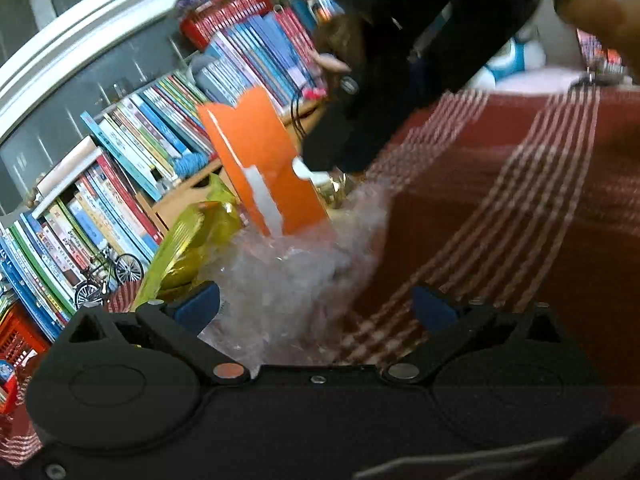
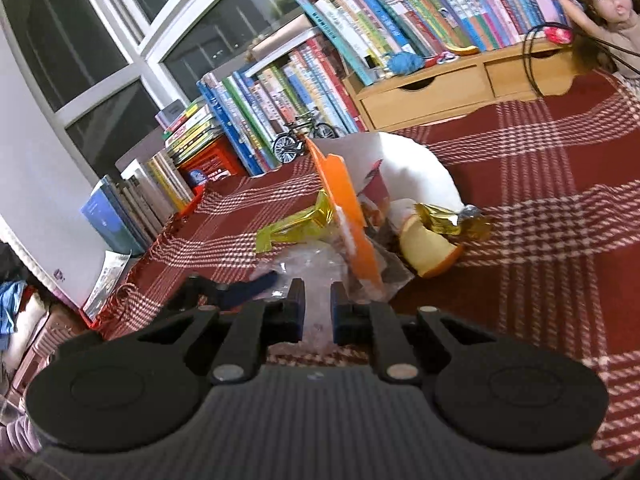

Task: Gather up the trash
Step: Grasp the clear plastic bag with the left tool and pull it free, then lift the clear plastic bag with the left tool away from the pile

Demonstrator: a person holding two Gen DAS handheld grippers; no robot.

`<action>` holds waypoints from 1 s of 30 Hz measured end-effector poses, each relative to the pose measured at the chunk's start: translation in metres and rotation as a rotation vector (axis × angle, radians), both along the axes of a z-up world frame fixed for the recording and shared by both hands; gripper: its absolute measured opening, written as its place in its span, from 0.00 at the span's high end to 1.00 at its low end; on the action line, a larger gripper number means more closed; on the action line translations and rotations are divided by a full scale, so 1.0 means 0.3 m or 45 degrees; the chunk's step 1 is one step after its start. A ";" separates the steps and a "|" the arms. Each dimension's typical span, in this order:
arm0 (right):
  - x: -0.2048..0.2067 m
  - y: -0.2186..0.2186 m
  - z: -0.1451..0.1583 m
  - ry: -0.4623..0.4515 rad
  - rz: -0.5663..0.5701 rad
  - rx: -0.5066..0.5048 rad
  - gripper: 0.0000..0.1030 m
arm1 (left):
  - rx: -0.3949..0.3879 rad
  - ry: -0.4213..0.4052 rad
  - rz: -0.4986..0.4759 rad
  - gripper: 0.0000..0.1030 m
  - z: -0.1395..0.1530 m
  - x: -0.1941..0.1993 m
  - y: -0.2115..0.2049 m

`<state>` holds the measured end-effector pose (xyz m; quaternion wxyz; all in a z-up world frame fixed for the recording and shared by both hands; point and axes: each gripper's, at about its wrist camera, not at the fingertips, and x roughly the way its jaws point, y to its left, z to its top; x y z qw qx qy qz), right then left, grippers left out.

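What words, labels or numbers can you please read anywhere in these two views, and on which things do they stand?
None can be read.
Spines of the upright colourful books: printed, but too small and blurred.
Red plastic crate: a blue label, illegible.
Folded white paper sheet by the red checked cloth's edge: print too small.
Flat orange card: only a plain white strip, no text.

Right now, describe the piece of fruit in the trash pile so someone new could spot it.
On the red checked tablecloth, find the trash heap around the upright orange card. Just right of it, below the white paper, lies an apple slice: the only pale wedge with an orange skin, tucked under a gold wrapper.
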<state>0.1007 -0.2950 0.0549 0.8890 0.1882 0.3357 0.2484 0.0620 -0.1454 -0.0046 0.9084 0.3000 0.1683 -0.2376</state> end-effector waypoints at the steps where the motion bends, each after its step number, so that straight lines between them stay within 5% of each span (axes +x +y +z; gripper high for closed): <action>1: 0.000 0.006 0.001 -0.011 -0.002 -0.014 0.83 | -0.002 -0.003 -0.006 0.12 -0.002 -0.004 0.000; 5: 0.008 0.012 0.003 -0.059 -0.097 -0.094 0.76 | -0.076 0.021 0.012 0.58 0.013 -0.017 0.031; 12: 0.021 -0.021 -0.005 -0.157 -0.270 -0.150 0.38 | -0.269 0.013 0.188 0.73 0.105 -0.037 0.161; 18: 0.073 0.003 -0.044 -0.183 -0.369 -0.369 0.33 | -0.555 0.014 0.274 0.74 0.257 -0.064 0.335; 24: 0.213 0.046 -0.145 -0.001 -0.308 -0.427 0.33 | -0.726 0.018 0.291 0.74 0.381 -0.077 0.447; 26: 0.245 0.056 -0.174 0.047 -0.307 -0.397 0.54 | -0.764 0.022 0.291 0.74 0.401 -0.076 0.472; 27: 0.248 0.058 -0.183 0.062 -0.336 -0.389 0.78 | -0.778 0.023 0.298 0.74 0.408 -0.077 0.483; 28: 0.244 0.056 -0.185 0.069 -0.359 -0.392 0.88 | -0.795 0.027 0.304 0.74 0.414 -0.080 0.500; 30: 0.220 0.047 -0.179 0.057 -0.343 -0.354 0.92 | -0.822 0.031 0.319 0.74 0.417 -0.091 0.523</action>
